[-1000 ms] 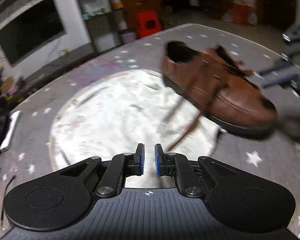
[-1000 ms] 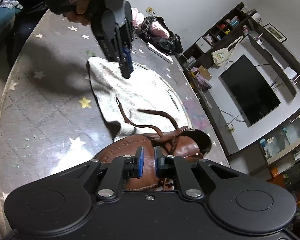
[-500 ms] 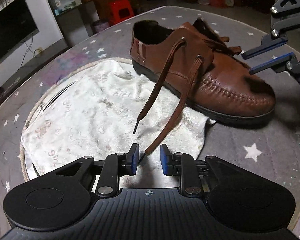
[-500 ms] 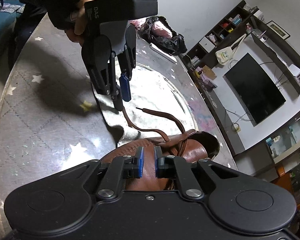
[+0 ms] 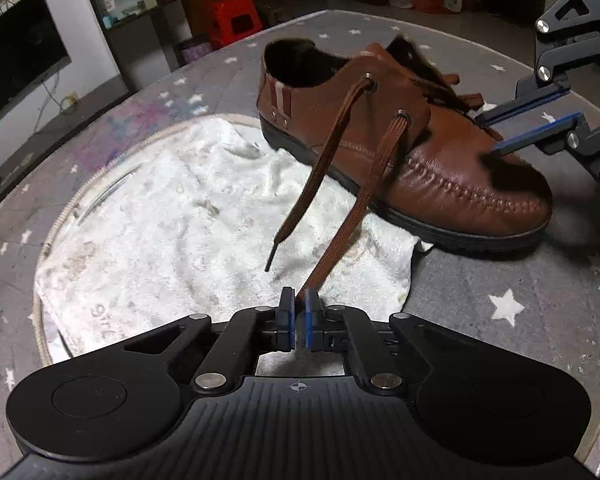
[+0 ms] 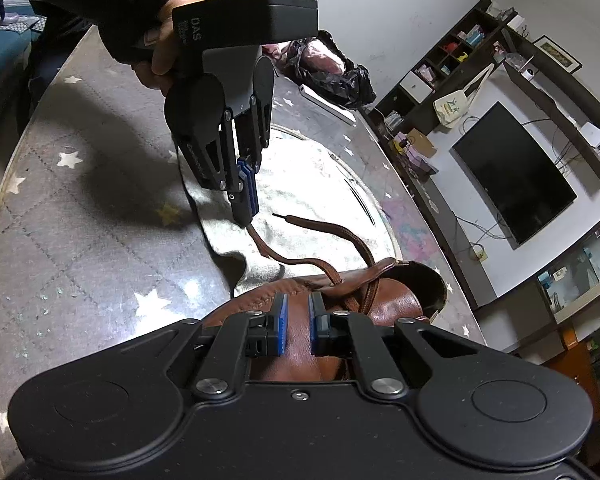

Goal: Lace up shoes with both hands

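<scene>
Two grippers: left gripper (image 5: pixel 299 307) is pinched on the flat brown lace end (image 5: pixel 354 208); right gripper (image 6: pixel 297 322) is spread slightly.
Landmark: brown leather shoe (image 5: pixel 440 160), lace end stretched from its front eyelet; right gripper held over its toe.

Left claw (image 6: pixel 247 204) pinches a brown lace (image 6: pixel 296 258) above the shoe (image 6: pixel 396 300).

Brown shoe (image 5: pixel 400 152), white towel (image 5: pixel 180 232), grey star-patterned tablecloth (image 5: pixel 500 300)
</scene>
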The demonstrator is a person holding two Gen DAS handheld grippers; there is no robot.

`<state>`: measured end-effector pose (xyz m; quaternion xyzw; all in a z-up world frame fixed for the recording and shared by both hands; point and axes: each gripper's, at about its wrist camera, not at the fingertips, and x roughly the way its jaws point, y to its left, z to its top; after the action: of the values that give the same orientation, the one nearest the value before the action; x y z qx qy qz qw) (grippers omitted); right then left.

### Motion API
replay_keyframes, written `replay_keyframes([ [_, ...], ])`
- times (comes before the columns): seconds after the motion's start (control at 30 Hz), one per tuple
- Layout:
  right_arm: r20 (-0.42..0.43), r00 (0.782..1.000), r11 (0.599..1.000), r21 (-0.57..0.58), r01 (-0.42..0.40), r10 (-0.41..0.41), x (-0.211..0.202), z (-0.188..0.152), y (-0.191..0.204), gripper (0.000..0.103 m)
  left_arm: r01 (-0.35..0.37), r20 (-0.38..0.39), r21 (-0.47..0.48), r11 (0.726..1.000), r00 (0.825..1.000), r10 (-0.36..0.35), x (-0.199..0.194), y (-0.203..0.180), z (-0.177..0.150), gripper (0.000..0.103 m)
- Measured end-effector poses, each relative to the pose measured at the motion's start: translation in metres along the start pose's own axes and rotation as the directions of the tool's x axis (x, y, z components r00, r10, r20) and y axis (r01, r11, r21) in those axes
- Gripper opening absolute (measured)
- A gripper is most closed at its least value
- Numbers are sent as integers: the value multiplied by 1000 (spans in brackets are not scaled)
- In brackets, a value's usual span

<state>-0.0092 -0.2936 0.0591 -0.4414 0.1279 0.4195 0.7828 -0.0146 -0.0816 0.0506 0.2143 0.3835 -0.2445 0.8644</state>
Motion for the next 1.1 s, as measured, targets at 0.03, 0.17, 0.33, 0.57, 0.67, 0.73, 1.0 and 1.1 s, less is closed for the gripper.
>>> replay_keyframes([
  [0.03,2,1000,1000,-1,0,0,0,1,0,10,-3,5,0,1000,1000,3,-3,0,0,4],
  [0.17,28,1000,1000,-21,-3,3,1,8,5,10,-26,45,27,999,999,25,-32,-7,3,4],
  [0.33,62,998,999,-48,-23,26,16,23,9,10,-41,80,56,998,996,36,-56,-15,8,4],
  [0.57,84,995,995,-86,-53,60,42,40,15,10,-44,78,72,996,996,39,-63,-17,6,3],
  [0.67,74,995,995,-69,-66,71,45,39,12,10,-19,48,64,998,999,16,-50,-13,1,4],
  [0.73,71,995,995,-66,-71,76,42,36,12,10,0,37,62,998,999,-2,-41,-12,0,4],
  [1.0,54,994,994,-58,-90,93,36,26,6,10,53,-6,52,997,999,-53,-5,-6,1,5],
  [1.1,50,994,994,-53,-95,98,35,22,3,10,60,-20,45,997,998,-59,3,-2,0,7],
])
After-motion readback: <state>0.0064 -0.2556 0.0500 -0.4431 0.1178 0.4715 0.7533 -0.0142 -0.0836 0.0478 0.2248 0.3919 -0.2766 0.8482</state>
